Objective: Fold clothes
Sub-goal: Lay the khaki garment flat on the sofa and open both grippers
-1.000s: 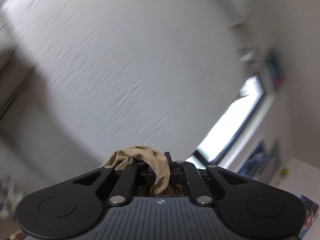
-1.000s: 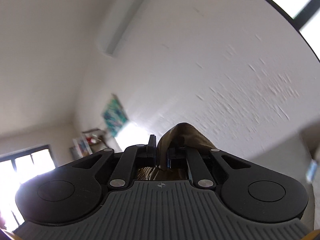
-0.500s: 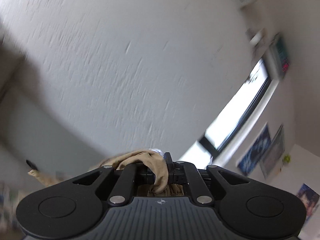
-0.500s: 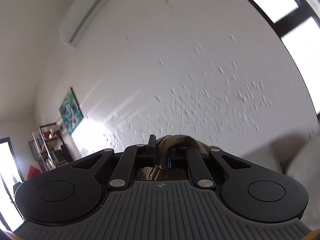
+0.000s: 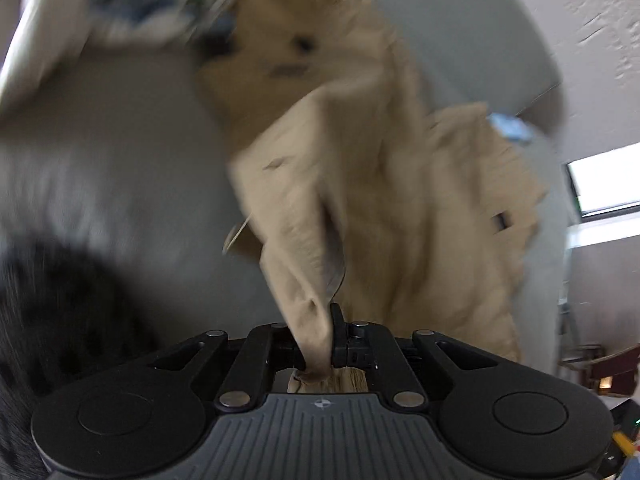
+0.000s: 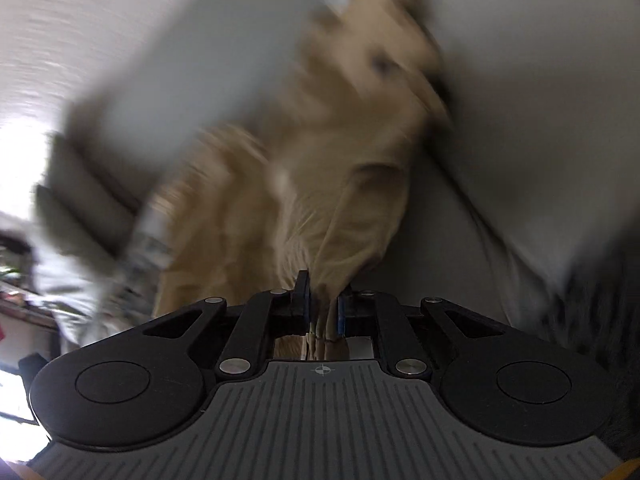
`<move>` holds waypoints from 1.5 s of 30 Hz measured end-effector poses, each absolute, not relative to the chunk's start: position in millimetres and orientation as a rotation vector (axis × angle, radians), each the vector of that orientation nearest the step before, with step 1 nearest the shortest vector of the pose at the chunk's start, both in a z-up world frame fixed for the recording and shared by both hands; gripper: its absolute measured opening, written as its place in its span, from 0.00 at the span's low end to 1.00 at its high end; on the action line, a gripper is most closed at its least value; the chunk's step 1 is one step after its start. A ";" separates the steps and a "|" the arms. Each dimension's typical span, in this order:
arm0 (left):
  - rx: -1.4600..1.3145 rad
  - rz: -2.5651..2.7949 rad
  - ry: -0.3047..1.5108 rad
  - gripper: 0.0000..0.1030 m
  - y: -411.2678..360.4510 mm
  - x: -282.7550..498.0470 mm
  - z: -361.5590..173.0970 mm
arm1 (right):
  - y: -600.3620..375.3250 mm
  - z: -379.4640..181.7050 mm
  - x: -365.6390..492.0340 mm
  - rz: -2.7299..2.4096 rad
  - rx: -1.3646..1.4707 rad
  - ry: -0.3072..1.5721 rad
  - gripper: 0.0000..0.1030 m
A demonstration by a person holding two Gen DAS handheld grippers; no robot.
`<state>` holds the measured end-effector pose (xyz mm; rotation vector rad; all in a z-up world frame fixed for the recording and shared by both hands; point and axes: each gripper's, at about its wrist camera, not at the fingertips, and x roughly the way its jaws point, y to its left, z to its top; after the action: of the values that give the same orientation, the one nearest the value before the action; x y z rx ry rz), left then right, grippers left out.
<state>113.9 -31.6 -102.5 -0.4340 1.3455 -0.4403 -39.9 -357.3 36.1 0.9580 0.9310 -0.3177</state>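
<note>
My left gripper (image 5: pixel 316 340) is clenched on a bunched edge of the tan garment (image 5: pixel 384 208), the cloth pinched between its jaws. My right gripper (image 6: pixel 323 312) clamps another fold of the same garment (image 6: pixel 320 184). From both pinch points the fabric stretches away from me and spreads over a grey cushioned surface (image 5: pixel 120 140). Beyond it, blurred, lies a blue-and-white patterned cloth (image 5: pixel 152 4), and a textured white wall (image 5: pixel 600 40) rises at right.
</note>
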 end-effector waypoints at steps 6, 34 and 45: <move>-0.458 -0.370 1.362 0.42 -6.8 102.1 -111.4 | -350.3 -28.8 -102.8 -0.350 0.965 0.991 0.45; 0.063 -0.583 1.062 0.27 -100.3 56.9 -97.9 | -211.9 -85.2 7.3 -0.093 0.476 1.007 0.16; -0.163 -0.512 0.912 0.63 -15.9 118.3 -7.8 | -233.9 20.4 -4.1 0.082 0.696 0.829 0.43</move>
<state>118.3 -15.9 -7.8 -0.1634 0.9118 -0.5119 -4.1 -233.9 20.4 0.6963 0.8292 0.0820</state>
